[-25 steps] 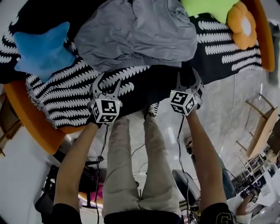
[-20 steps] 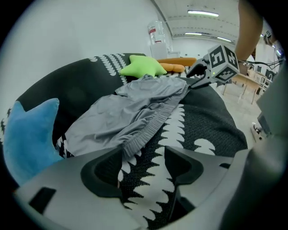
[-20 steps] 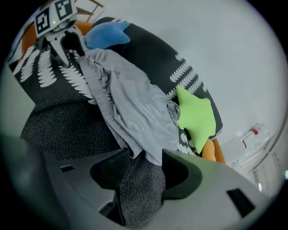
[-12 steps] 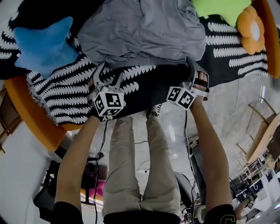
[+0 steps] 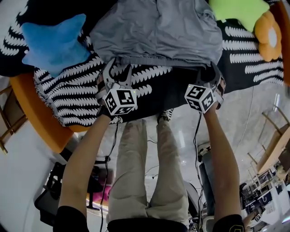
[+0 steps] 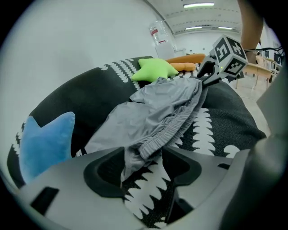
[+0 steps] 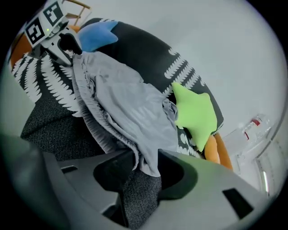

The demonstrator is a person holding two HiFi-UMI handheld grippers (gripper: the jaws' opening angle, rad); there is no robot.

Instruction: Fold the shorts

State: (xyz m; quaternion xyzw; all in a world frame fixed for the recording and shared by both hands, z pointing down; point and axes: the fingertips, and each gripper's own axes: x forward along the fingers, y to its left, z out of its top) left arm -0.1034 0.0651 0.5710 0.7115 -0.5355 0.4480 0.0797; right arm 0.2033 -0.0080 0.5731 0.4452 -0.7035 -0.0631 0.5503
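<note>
Shorts [image 5: 158, 31] lay limp on the cover [image 5: 68, 99]. Left gripper [image 5: 119, 66] had its jaws closing round the left corner of the waistband [image 5: 158, 61], not yet pinching; right gripper [image 5: 210, 70] likewise at the right corner. Soft, light cloth; the elastic waistband seemed the surest hold.

Grey shorts [image 5: 158, 31] lie spread on a black-and-white patterned cover [image 5: 68, 102] over an orange seat [image 5: 38, 131]. The left gripper [image 5: 118, 69] and the right gripper [image 5: 210, 72] each reach the shorts' near edge, one towards each end. Their jaws have just been closing and stand apart, with that edge between their tips. A blue star cushion [image 5: 54, 43] lies left, and a green cushion [image 5: 238, 11] and an orange cushion [image 5: 271, 36] right.
</note>
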